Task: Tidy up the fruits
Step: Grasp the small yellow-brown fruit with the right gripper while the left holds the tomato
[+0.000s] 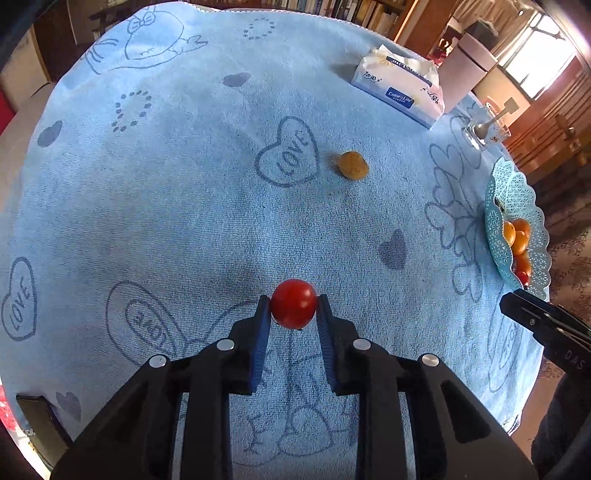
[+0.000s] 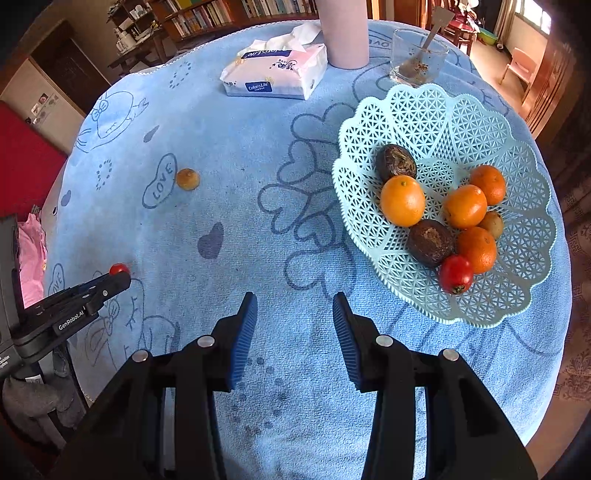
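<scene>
My left gripper [image 1: 294, 306] is shut on a red cherry tomato [image 1: 294, 303], held just above the blue cloth; it also shows at the left of the right wrist view [image 2: 119, 268]. A small brown fruit [image 1: 353, 165] lies loose on the cloth beyond it, also in the right wrist view [image 2: 188, 179]. The light blue lattice fruit basket [image 2: 480, 122] stands at the right, holding several oranges [image 2: 402, 200], two dark fruits [image 2: 430, 242], a small brown fruit and a red tomato [image 2: 456, 274]. My right gripper [image 2: 294, 314] is open and empty over the cloth, left of the basket.
A tissue pack [image 2: 275, 74], a pink cylinder [image 2: 345, 33] and a glass with a spoon [image 2: 417, 57] stand at the table's far side. The round table's edge [image 2: 554, 369] drops off just right of the basket. A dark object [image 1: 37, 417] lies at the near left edge.
</scene>
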Demonstrator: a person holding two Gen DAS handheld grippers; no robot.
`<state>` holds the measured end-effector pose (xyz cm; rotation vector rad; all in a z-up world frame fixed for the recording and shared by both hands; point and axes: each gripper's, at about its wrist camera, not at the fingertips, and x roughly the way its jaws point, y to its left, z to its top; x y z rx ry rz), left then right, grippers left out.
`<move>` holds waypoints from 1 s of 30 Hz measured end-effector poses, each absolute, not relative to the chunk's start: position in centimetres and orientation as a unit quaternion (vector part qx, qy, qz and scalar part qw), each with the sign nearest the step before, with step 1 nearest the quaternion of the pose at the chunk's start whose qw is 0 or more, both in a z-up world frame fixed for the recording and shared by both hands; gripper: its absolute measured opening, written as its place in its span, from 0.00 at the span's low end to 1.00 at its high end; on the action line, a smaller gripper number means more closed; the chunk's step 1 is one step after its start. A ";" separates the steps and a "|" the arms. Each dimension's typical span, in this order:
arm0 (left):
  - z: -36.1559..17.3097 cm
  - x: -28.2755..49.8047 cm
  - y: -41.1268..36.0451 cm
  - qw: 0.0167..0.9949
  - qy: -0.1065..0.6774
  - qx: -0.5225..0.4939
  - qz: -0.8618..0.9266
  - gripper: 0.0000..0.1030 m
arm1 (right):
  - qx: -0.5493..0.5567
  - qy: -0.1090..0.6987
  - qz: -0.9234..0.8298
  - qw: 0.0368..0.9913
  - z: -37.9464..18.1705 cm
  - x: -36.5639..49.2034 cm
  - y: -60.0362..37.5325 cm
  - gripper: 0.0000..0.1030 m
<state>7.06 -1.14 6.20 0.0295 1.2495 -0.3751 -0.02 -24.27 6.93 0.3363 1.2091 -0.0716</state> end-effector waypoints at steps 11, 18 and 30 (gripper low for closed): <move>8.7 6.1 3.8 0.809 0.566 0.010 -0.159 0.25 | 0.139 0.568 0.024 0.811 5.6 8.0 -17.7 0.42; 8.6 6.1 6.3 0.810 0.567 0.002 -0.148 0.25 | 0.126 0.574 0.022 0.809 3.9 12.5 -15.0 0.42; 8.3 6.3 7.9 0.806 0.571 0.006 -0.156 0.25 | 0.108 0.583 0.011 0.806 2.3 16.3 -14.2 0.42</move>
